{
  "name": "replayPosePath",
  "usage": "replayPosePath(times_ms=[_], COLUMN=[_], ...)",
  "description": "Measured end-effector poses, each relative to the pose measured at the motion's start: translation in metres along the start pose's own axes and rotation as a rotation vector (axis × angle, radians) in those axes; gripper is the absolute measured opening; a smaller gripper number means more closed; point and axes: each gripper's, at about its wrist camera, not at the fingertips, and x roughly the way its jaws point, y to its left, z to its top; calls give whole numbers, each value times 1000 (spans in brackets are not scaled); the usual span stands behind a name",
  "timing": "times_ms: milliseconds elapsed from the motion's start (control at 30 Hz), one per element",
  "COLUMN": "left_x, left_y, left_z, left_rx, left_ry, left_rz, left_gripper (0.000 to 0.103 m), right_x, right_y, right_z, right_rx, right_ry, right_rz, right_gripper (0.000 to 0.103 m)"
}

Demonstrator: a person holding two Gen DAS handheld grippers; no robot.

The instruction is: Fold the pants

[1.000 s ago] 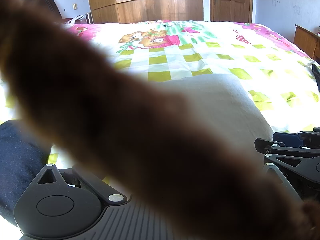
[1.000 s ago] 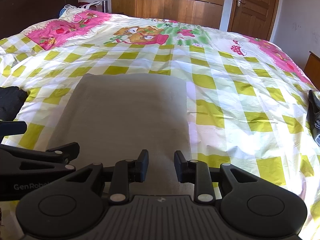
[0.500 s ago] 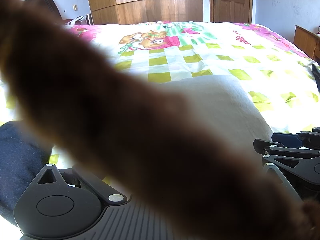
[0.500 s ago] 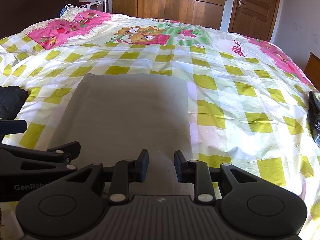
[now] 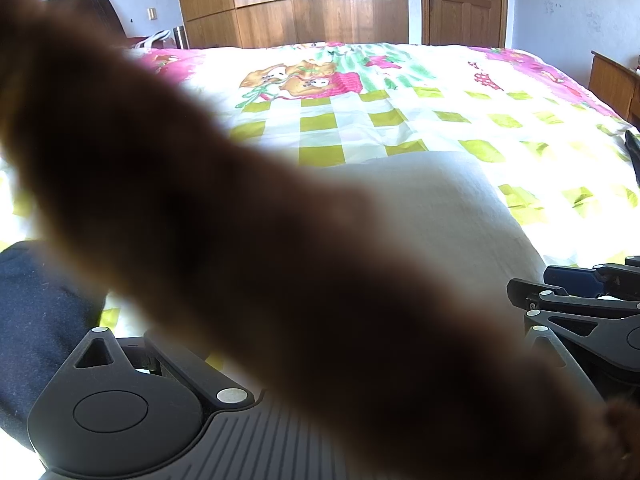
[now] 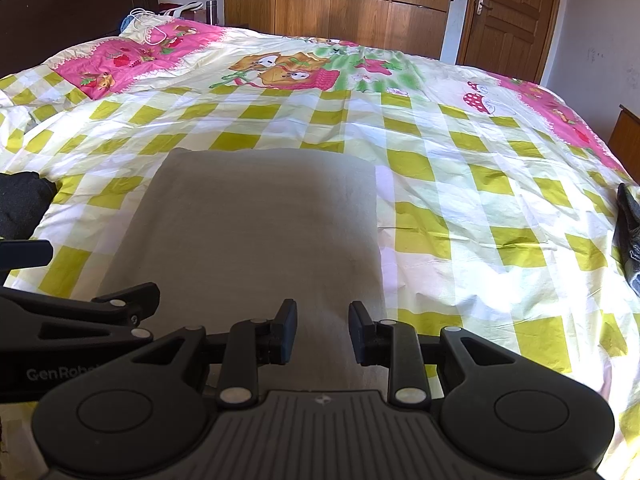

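Pants (image 6: 260,232) lie folded flat on the bed (image 6: 460,184), at twelve o'clock from my right tongs (image 6: 322,334), which stand released, grasping nothing; left tongs' (image 5: 460,360) state blurred, cannot tell.

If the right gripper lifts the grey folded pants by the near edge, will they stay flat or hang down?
The pants look like soft cloth lying in a flat rectangle on the bedspread, so they would probably sag and the layers may slide apart. They seem light. The right gripper is open above the near edge, gripping nothing.
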Motion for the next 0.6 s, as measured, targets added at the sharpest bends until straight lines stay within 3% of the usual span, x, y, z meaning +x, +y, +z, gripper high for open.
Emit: replayPosePath(times_ms=[600], left_x=[-1], left_y=[4], left_z=[1], left_rx=[-7], left_ry=[0], left_rz=[2], left_gripper=[100], right_x=[0], right_y=[1], right_z=[1], right_rx=[0], right_ry=[0], right_rz=[0], right_gripper=[42])
